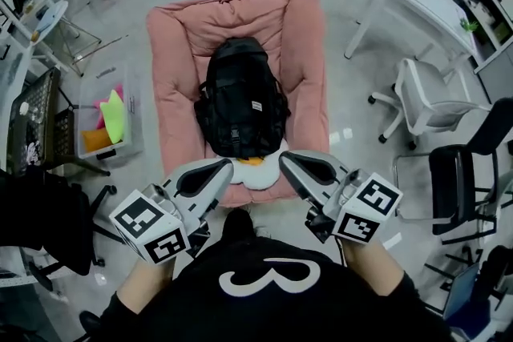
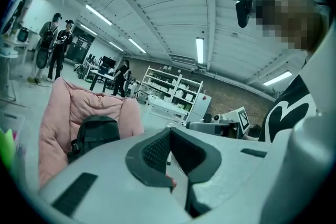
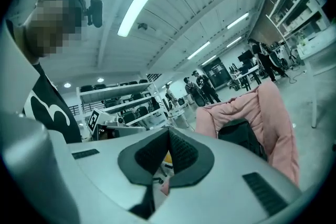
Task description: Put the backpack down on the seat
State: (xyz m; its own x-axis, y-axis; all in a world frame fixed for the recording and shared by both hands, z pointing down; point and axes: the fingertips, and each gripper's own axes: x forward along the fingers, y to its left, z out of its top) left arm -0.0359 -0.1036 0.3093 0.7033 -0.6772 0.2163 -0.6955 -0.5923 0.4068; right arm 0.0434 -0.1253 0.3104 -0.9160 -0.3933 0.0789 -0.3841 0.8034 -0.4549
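Holding both tools close in front of our chest, we have the left tool (image 1: 216, 168) and the right tool (image 1: 287, 162) pinched fully together with nothing between their pads, tips angled inward toward each other and forward. Just beyond the tips, a small white and yellow soft thing (image 1: 255, 171) lies at the front edge of the pink seat (image 1: 170, 84); what it is we cannot tell. The backpack (image 1: 240, 96) rests on the seat cushion straight ahead, on the line between the two tools, so neither hand is clearly nearer. Its long axis runs away from us, base toward us and top toward the seat's back, and it sits within the raised pink arms on both sides. By our reading the setting-down is done and only drawing back remains; the bare floor at our feet gives room for that. To the left a clear bin (image 1: 108, 120) of coloured things stands just beside the seat. To the right a white office chair (image 1: 429, 96) and a black chair (image 1: 469, 172) stand apart from it. Farther off, people (image 2: 58, 44) stand among shelves.
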